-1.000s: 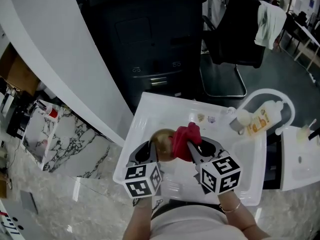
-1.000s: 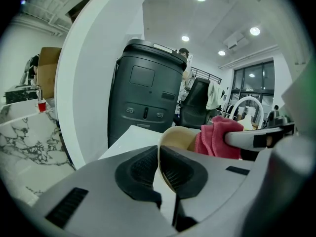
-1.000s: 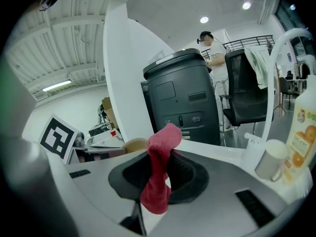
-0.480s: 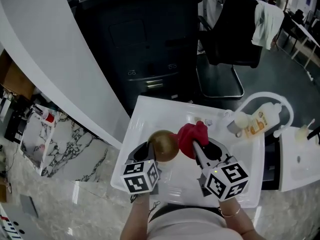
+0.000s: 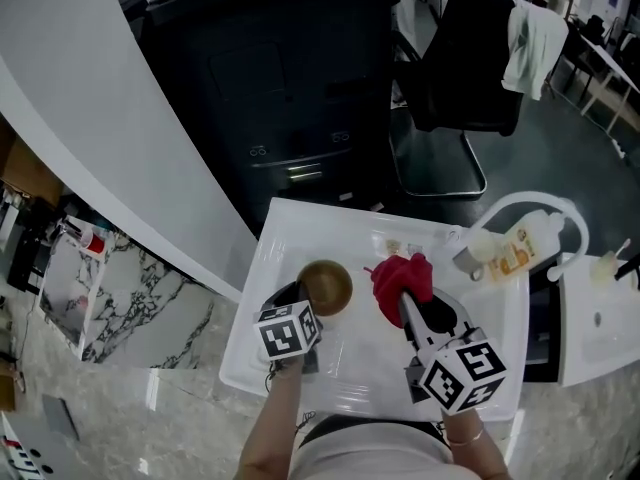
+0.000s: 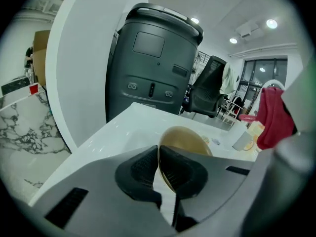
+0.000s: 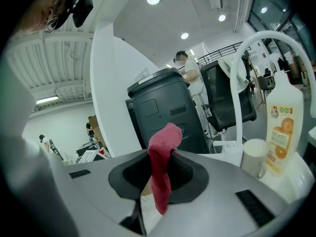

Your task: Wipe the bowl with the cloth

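Left gripper (image 5: 303, 306) pinches the bowl's (image 5: 328, 283) rim; right gripper (image 5: 410, 308) clamps the cloth (image 5: 398, 276) just right of it. Wiping looks next: bring the cloth into the bowl.

My head camera: steeply down over white basin (image 5: 300, 238). My gripper cameras: low, close, forward; all share dark bin (image 5: 290, 98).

I am looking down on a white sink (image 5: 350, 363) set in the marble desk (image 5: 130, 318). A soap bottle (image 5: 520, 246) and a white cup (image 5: 478, 250) are standing under its curved tap (image 5: 530, 194). Behind, a dark bin (image 5: 290, 88) is standing beside a black chair (image 5: 465, 68), where a white towel (image 5: 532, 43) is hanging.
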{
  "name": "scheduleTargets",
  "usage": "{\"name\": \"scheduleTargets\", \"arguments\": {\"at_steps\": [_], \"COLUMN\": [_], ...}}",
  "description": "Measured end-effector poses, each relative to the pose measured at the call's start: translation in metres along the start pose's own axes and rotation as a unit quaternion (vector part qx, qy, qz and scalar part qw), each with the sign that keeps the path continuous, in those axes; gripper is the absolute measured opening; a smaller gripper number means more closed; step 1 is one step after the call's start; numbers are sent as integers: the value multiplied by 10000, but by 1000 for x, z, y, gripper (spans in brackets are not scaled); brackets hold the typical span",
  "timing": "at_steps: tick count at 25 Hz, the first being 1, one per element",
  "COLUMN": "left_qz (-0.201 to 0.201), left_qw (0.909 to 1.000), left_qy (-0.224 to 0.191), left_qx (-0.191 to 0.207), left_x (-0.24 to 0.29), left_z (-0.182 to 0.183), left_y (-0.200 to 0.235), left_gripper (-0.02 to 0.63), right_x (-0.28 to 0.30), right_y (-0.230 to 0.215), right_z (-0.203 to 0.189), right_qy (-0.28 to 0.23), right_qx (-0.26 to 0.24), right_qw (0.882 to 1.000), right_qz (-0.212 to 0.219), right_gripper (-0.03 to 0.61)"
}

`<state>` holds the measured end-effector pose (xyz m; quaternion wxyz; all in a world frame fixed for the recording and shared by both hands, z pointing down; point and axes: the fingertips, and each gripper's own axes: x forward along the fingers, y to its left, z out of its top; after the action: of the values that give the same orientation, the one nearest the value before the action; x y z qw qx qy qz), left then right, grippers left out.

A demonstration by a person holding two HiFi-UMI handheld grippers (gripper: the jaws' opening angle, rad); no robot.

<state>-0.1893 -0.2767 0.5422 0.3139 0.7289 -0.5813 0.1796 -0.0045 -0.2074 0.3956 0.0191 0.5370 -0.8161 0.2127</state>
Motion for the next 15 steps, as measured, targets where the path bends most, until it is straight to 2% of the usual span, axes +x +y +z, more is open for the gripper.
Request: {"name": "scheduleTargets", "arguments": {"at_steps": [9, 15], "left_qz": [172, 252], "left_qw": [9986, 9969], "left_qy": [488, 717], "left_qx": [54, -224], "left_x": [40, 55], "left_z": [-18, -25], "left_y": [12, 21], "left_gripper": [32, 32], "right_x": [-2, -4], "right_y": [-5, -5], "right_z": [0, 2], "right_qy": [-66, -82], "right_qx": [150, 127], "right_qw": [9998, 9998], "right_qz": [-71, -96], "right_gripper": [77, 77]}}
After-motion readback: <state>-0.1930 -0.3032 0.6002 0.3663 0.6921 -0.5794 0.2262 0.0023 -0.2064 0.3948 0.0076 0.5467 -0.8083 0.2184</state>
